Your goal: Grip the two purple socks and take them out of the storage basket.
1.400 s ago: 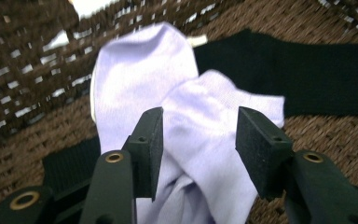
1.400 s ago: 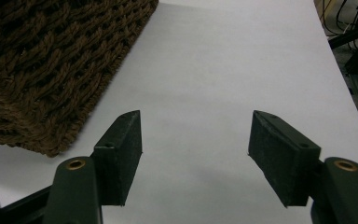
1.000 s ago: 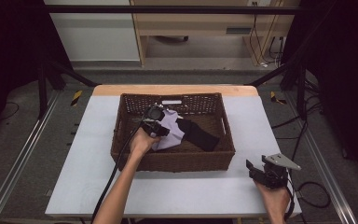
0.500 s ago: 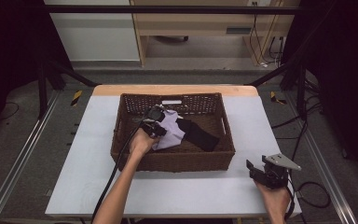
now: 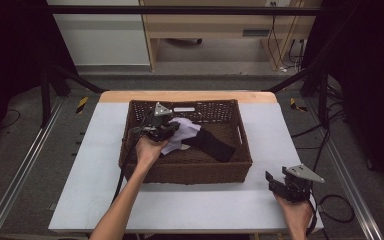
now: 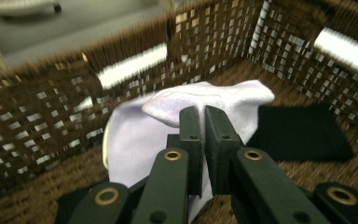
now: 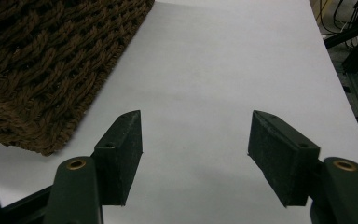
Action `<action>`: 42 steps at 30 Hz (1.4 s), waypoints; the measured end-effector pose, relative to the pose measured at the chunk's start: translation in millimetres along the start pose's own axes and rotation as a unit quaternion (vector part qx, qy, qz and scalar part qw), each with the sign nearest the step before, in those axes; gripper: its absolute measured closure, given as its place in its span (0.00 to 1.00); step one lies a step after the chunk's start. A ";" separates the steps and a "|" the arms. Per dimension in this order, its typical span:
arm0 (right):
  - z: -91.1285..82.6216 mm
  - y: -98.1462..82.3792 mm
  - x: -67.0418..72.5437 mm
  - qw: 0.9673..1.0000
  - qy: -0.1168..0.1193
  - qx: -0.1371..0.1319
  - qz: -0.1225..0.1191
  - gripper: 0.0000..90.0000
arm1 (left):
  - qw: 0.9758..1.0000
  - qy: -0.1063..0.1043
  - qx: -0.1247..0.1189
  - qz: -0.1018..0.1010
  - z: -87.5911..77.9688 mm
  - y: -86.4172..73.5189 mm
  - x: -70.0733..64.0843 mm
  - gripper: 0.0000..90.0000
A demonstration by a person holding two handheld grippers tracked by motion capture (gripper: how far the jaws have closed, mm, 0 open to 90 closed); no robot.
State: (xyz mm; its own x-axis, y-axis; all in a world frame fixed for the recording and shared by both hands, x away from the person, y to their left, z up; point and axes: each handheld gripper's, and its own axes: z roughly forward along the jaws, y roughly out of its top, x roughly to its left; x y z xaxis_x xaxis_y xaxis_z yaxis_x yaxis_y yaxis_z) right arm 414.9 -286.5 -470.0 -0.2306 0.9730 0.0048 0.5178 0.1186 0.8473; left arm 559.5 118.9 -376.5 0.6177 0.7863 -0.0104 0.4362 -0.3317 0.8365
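The left hand-held gripper (image 6: 204, 116) is clenched on a fold of the soft pale-lilac cloth item (image 6: 168, 121), its two black jaws having just been closing with the fabric caught between them. It looks like a sock, though that is hard to tell for certain. The cloth lies inside the dark brown woven wicker basket (image 5: 140, 172), toward its left half, with a flat black fabric piece (image 5: 212, 144) just beside it on the basket floor. From above, the left hand-held gripper (image 5: 161, 126) sits over the pale cloth (image 5: 182, 131) in the basket.

I judge the cloth light and limp — it will drape and trail when lifted, not hold its shape. A pinch on a raised fold is the sensible hold; a thin edge could slip free, and the trailing end may snag on the wicker.

The right hand-held gripper (image 7: 193, 133) is released, jaws wide apart over the bare white worktop (image 7: 223, 56), near the basket's outer corner (image 7: 51, 70).
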 end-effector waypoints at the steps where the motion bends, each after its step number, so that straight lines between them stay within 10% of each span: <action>1: 0.0 0.0 0.0 1.000 0.000 0.000 0.000 0.39 | 1.000 0.000 -0.010 0.001 -2.7 1.2 -0.2 0.95; 17: -0.5 0.1 -0.8 1.000 -0.002 0.000 0.001 0.39 | 0.995 -0.032 -0.096 -0.020 -57.8 12.2 -6.2 0.95; 42: -3.4 -0.6 -2.4 1.000 -0.003 -0.005 0.002 0.41 | 0.985 -0.079 -0.150 0.032 -148.5 -2.0 -35.9 0.95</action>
State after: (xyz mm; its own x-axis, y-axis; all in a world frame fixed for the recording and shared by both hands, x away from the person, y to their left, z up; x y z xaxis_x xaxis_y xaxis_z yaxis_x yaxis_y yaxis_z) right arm 412.3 -289.6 -468.7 -0.2230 0.9748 0.0049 0.5103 0.1125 0.8526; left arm 439.3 168.8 -296.5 0.7426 0.6695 -0.0175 0.1950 -0.1912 0.9620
